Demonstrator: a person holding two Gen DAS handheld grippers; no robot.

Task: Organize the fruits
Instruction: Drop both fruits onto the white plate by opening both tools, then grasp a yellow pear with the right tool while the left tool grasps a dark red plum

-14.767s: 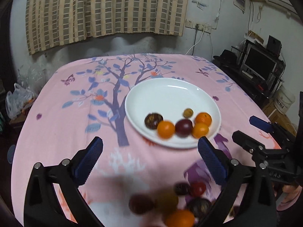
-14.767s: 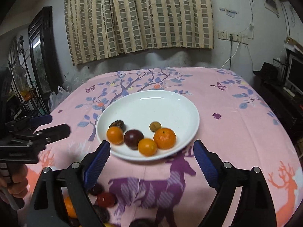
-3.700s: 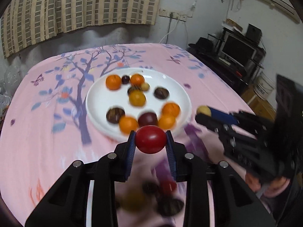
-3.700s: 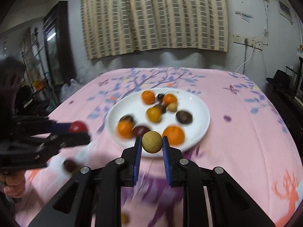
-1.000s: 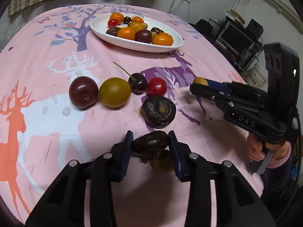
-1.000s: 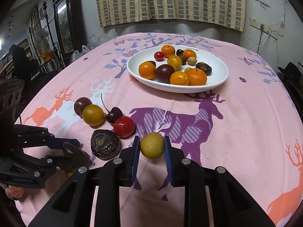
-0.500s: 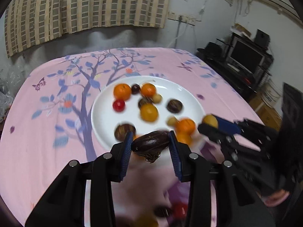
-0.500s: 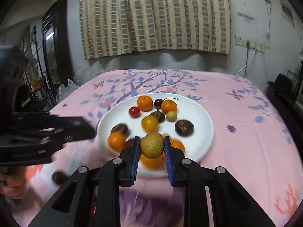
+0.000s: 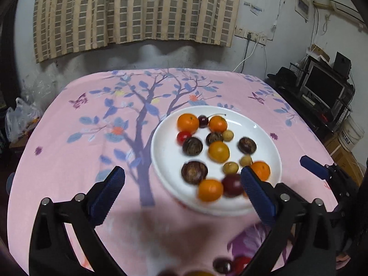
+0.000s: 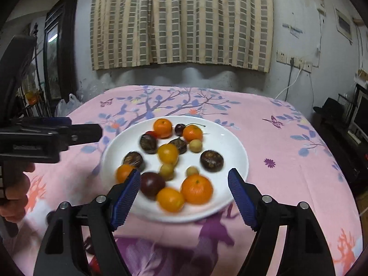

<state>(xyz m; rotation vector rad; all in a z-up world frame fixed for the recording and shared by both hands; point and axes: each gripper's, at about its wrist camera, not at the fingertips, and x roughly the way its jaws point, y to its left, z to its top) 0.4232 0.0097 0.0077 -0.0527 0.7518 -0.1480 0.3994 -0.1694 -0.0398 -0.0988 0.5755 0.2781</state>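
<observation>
I am holding my left tool [image 9: 181, 194] and right tool [image 10: 184, 195] spread wide and empty over the near rim of the fruit-filled white plate [image 10: 234, 147].

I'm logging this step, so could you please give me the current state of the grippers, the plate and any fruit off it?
left gripper: open, empty, near the plate's front edge.
right gripper: open, empty, over the plate's near edge.
white plate: upright on the tablecloth, holding many fruits.
loose fruits: on the cloth, off the plate, blurred.
</observation>
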